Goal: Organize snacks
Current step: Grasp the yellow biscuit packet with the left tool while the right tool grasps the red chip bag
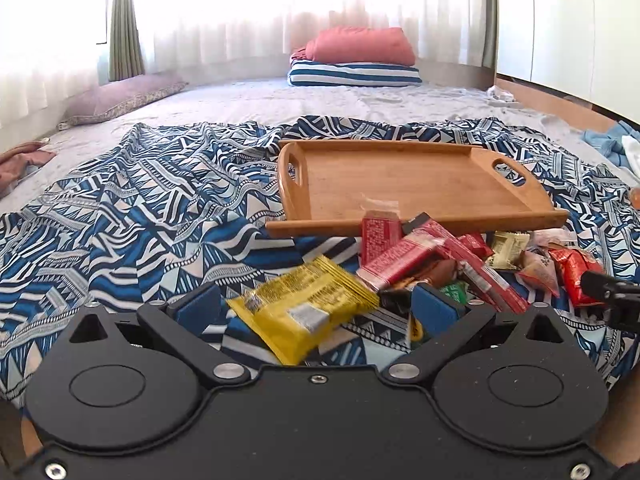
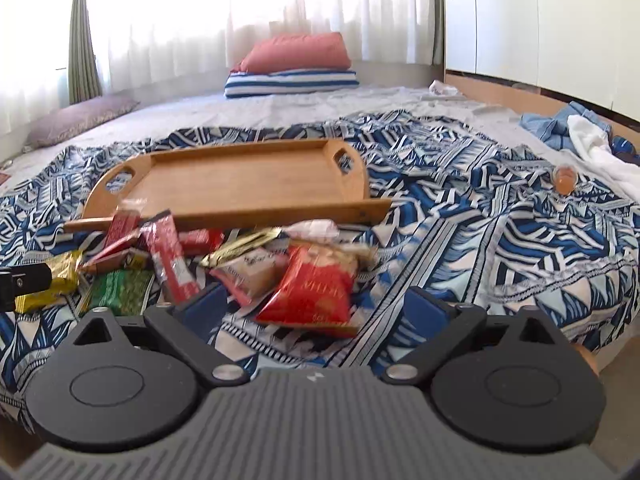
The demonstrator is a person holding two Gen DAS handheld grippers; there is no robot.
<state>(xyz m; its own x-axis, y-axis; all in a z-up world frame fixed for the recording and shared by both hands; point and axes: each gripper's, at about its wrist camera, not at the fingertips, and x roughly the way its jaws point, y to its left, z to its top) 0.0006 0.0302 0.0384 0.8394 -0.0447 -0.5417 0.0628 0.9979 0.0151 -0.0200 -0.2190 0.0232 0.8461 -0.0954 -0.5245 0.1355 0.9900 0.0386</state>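
Observation:
A pile of snack packets lies on the patterned blue cloth in front of an empty wooden tray (image 1: pixel 400 176) (image 2: pixel 248 180). My left gripper (image 1: pixel 320 308) is open, its blue pads on either side of a yellow packet (image 1: pixel 304 304) that lies on the cloth. Red bars (image 1: pixel 400 256) lie just beyond it. My right gripper (image 2: pixel 316 312) is open, with a red packet (image 2: pixel 316 288) between its pads. A green packet (image 2: pixel 120 292), red bars (image 2: pixel 168 256) and a gold packet (image 2: pixel 240 252) lie nearby. The other gripper's tip shows at each view's edge (image 1: pixel 608 288) (image 2: pixel 24 280).
The patterned cloth (image 1: pixel 140 208) covers the near part of a bed. Folded striped and red bedding (image 1: pixel 356 60) sits at the far end, a mauve pillow (image 1: pixel 120 96) at the left. Blue and white clothes (image 2: pixel 580 132) and a small orange jar (image 2: pixel 565 178) lie at the right.

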